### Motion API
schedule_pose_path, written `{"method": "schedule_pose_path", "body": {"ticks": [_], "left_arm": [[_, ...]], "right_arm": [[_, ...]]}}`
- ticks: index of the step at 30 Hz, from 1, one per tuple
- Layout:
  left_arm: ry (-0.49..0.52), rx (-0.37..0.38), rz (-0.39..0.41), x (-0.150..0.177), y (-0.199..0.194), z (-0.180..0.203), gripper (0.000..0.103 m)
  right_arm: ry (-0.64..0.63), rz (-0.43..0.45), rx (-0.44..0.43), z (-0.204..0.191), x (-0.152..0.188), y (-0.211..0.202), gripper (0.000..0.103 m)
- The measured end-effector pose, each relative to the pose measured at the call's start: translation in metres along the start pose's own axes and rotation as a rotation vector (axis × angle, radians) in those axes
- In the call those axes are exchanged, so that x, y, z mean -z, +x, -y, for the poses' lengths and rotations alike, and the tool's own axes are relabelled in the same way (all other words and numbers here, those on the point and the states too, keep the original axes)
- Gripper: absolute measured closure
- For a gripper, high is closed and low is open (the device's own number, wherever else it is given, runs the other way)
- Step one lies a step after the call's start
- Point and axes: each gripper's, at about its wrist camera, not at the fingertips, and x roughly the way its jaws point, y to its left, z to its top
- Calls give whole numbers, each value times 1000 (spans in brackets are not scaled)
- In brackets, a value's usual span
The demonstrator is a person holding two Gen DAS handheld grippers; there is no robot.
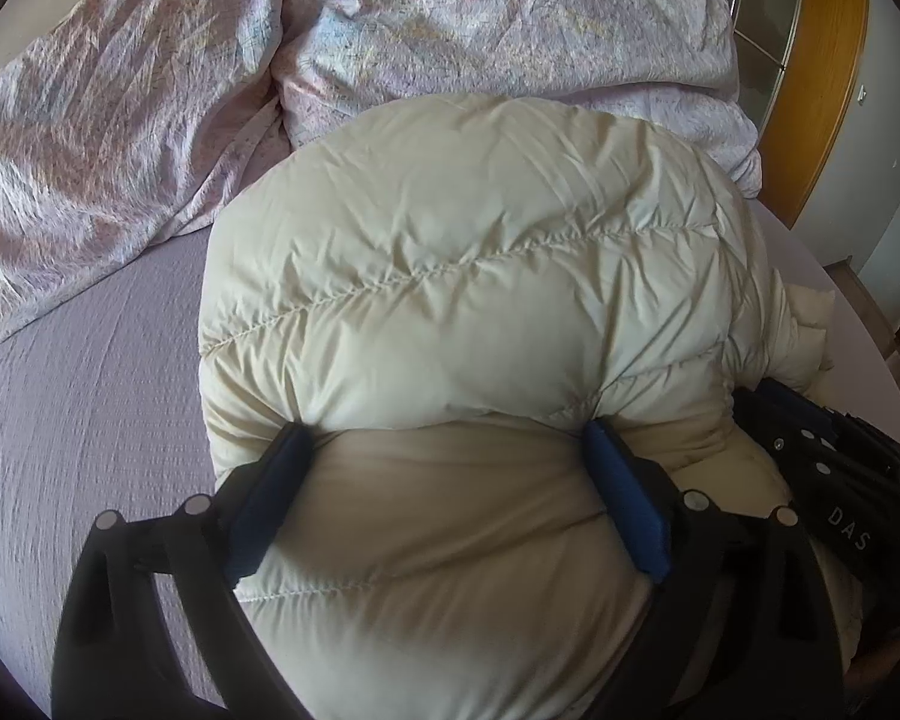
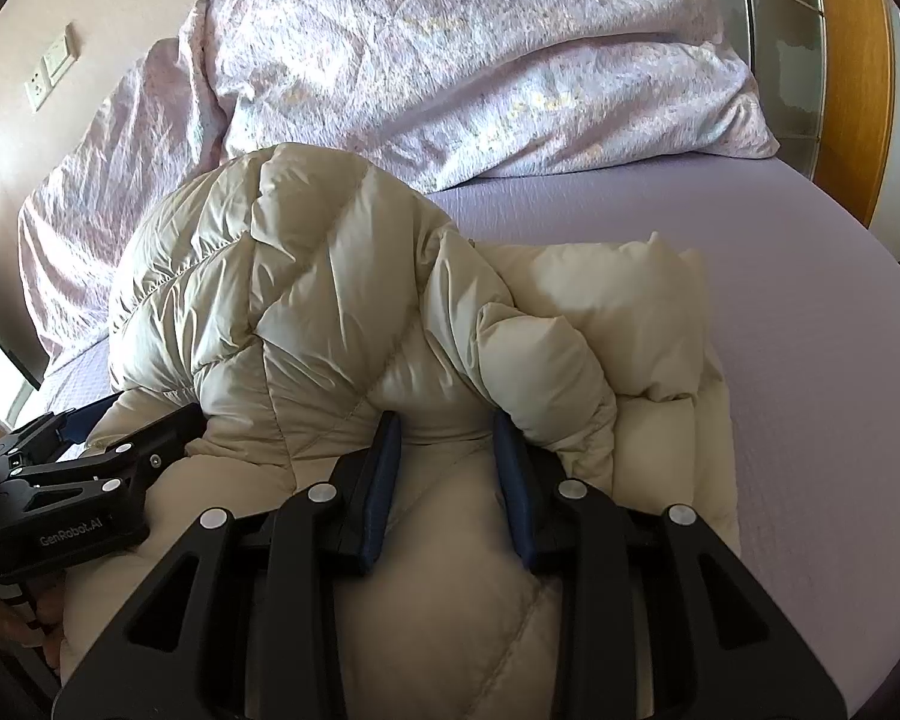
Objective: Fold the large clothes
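Note:
A cream puffy down jacket (image 1: 480, 240) lies folded in a thick bundle on the lilac bed sheet (image 1: 90, 390). My left gripper (image 1: 447, 429) stands wide, its blue pads (image 1: 270, 498) on either side of the jacket's near bulge, and the top layer flops over the tips. My right gripper (image 2: 447, 417) is narrow, with its pads (image 2: 381, 480) pinching a fold of the jacket (image 2: 306, 300) where the top layer meets the lower one. The left gripper's black body (image 2: 90, 456) shows at the left of the right wrist view, and the right gripper's body (image 1: 840, 480) at the right of the left wrist view.
A crumpled pink-patterned duvet and pillow (image 2: 450, 60) lie along the far side of the bed. Bare sheet (image 2: 780, 300) stretches to the right of the jacket. A wooden-framed door (image 1: 822, 90) stands beyond the bed. Wall sockets (image 2: 51, 75) are at the far left.

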Motion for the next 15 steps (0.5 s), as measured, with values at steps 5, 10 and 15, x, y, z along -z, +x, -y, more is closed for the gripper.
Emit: {"method": "schedule_pose_path", "body": {"ticks": [5,10,15], "left_arm": [[1,-5,5,0,0,0,11],[1,-5,5,1,0,0,10],[0,-5,10,1,1,0,10]], "right_arm": [[1,4,-1,0,0,0,70],[2,8,-6,1,0,0,70],[5,13,-13,2,0,0,70]]}}
